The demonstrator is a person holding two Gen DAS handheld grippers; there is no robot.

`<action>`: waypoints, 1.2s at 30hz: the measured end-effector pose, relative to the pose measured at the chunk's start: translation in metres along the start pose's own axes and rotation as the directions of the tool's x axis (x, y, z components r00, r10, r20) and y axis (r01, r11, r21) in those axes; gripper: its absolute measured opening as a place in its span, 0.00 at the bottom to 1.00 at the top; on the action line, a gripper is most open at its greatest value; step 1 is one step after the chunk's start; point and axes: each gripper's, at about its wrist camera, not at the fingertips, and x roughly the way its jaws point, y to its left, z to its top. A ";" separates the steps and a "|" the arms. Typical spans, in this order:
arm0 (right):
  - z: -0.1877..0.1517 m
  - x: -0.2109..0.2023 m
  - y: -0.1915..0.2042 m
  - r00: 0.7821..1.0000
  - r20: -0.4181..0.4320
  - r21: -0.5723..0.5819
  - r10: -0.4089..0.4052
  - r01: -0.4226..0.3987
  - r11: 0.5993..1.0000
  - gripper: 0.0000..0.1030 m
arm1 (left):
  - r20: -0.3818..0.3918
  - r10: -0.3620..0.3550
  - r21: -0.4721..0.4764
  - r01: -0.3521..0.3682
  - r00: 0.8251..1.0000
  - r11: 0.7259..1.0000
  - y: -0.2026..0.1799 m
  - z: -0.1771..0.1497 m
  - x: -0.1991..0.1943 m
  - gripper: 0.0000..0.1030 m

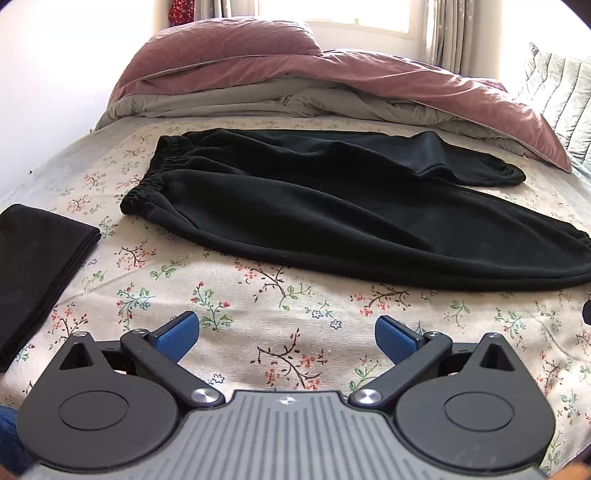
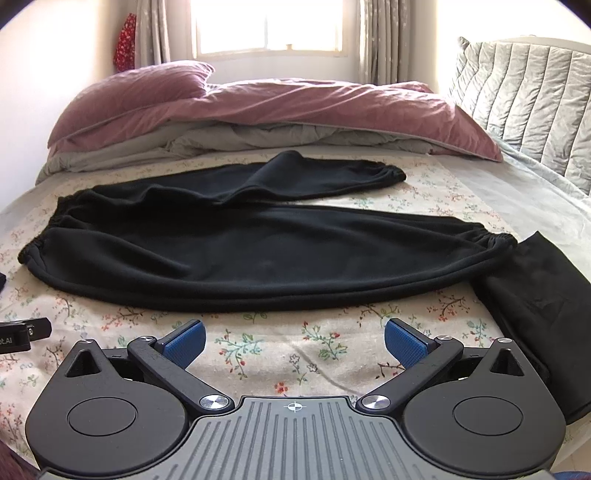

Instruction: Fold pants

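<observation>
Daylight is pouring through the window (image 2: 267, 27) behind the bed (image 2: 332, 354); grey curtains (image 2: 384, 40) are hanging beside it, and a quilted headboard (image 2: 524, 96) is standing right of the bed.

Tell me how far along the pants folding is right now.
Barely started. Done: the black pants lie spread flat on the floral sheet, legs apart. In hand: nothing; the left hand-held gripper and right hand-held gripper are both open, short of the fabric. Left: every fold.
</observation>
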 end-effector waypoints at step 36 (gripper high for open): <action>0.058 0.027 -0.048 0.996 0.046 0.160 0.072 -0.079 0.984 1.00 | -0.151 0.117 -0.235 -0.151 0.982 0.960 0.098 0.087 0.051 1.00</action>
